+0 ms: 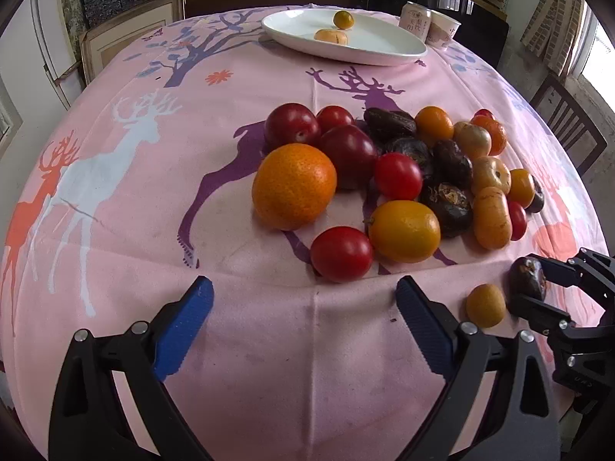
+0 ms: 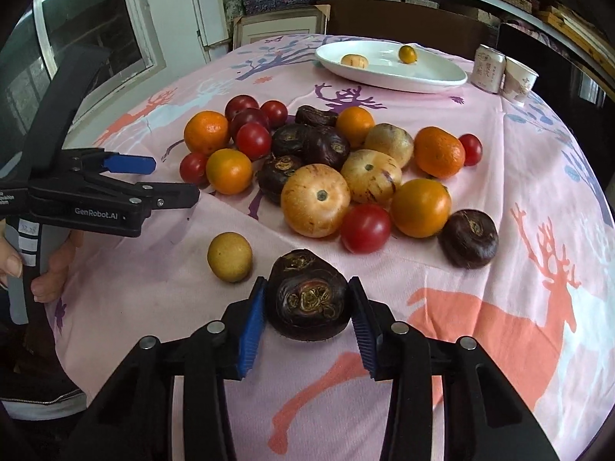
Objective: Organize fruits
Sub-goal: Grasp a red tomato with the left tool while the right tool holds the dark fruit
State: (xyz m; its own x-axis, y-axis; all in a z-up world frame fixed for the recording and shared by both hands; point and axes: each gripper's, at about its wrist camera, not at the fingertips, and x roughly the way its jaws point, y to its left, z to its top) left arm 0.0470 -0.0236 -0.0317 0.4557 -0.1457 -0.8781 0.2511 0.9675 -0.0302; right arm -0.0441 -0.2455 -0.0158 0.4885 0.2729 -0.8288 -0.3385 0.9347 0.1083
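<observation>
A pile of fruits lies on the pink deer-print tablecloth: oranges, red tomatoes, dark chestnut-like fruits, pale striped ones. My right gripper is shut on a dark brown fruit near the table's front; it also shows in the left wrist view. A small yellow fruit lies just left of it. My left gripper is open and empty, in front of a red tomato and a big orange. A white plate at the back holds two small fruits.
A drink can and a paper cup stand right of the plate. Chairs and stacked boxes stand behind the table. The left gripper and the hand holding it show in the right wrist view.
</observation>
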